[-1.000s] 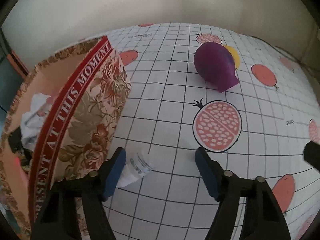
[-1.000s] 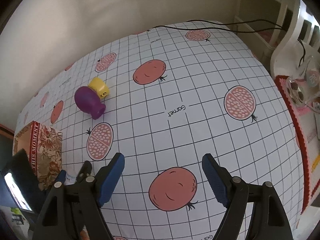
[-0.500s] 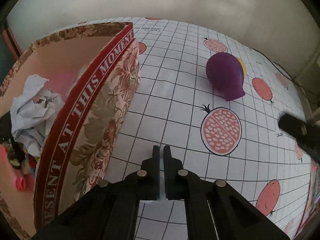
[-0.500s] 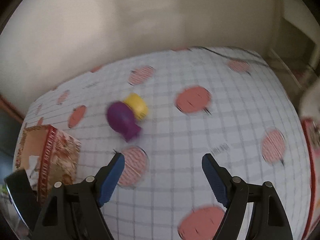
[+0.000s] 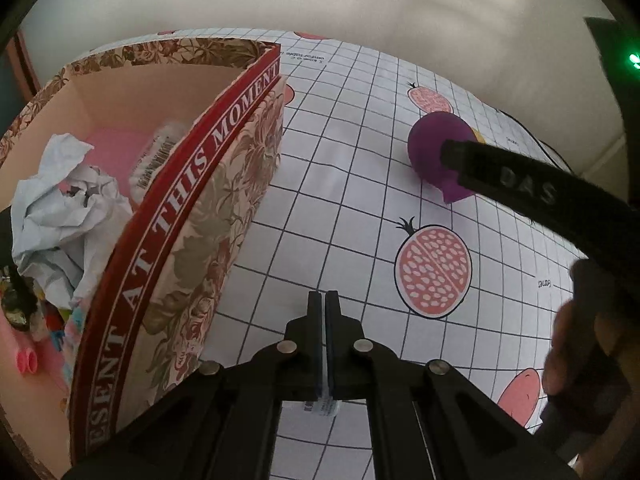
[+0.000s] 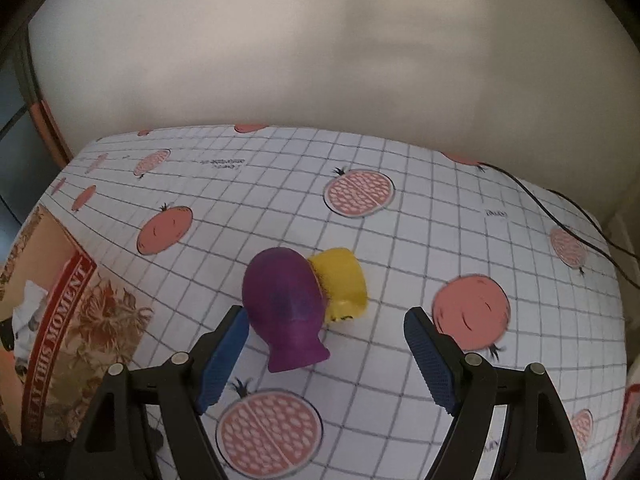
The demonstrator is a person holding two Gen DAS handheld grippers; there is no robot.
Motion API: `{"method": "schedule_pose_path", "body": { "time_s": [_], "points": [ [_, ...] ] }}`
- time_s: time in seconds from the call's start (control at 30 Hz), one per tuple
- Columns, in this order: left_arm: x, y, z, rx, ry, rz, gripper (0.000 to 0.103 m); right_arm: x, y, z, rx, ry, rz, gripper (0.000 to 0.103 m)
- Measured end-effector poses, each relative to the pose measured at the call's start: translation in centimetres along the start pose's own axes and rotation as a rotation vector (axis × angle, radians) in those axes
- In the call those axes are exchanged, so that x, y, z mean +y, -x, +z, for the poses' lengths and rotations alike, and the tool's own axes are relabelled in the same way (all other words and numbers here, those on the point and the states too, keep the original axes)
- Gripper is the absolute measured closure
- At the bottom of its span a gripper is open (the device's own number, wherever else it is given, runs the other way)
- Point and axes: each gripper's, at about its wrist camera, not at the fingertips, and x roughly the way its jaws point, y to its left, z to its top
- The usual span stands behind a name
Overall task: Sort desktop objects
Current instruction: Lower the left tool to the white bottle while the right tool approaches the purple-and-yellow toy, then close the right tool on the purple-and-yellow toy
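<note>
Right wrist view first: the purple vase lies on its side near the middle of the table, neck toward the camera. A yellow cup touches its far side. The right gripper hangs over the pair with its jaws spread wide. The vase's belly sits just beside the left blue pad, and nothing is pinched.

Over at the table's left edge stands the flowered box with its red band.

Left wrist view now: the left gripper is pressed together just beside that box, above the checked cloth. A small labelled scrap peeks out under the fingers; whether it is pinched, I cannot tell. Inside the box lie crumpled paper and a small labelled bottle. At right, a hand carries the other gripper, its black finger crossing the vase.
</note>
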Motion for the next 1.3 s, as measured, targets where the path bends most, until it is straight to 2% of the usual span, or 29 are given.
{"method": "schedule_pose_path", "body": {
  "time_s": [0.3,0.57,0.67,0.87,1.13,1.3],
  "points": [
    [-0.1,0.4,0.0,0.002,0.003,-0.001,0.102,1.1,-1.5,1.3,0.024,0.02,0.012,0.021],
    [-0.2,0.5,0.1,0.002,0.004,-0.002,0.102,0.1,-2.1,0.5,0.041,-0.097,0.051,0.021],
    [-0.1,0.6,0.1,0.002,0.006,-0.005,0.102,-0.2,-2.0,0.3,0.034,-0.134,0.081,0.032],
    [-0.4,0.6,0.2,0.004,0.005,-0.005,0.102,-0.1,-1.8,0.3,0.051,-0.17,0.076,0.033],
    [-0.5,1.0,0.3,0.006,0.013,-0.016,0.102,-0.9,1.3,-0.8,0.022,-0.251,0.08,0.033],
    [-0.6,1.4,0.5,0.002,0.017,-0.014,0.102,-2.1,3.7,-2.5,0.031,-0.346,0.028,0.033]
  ]
}}
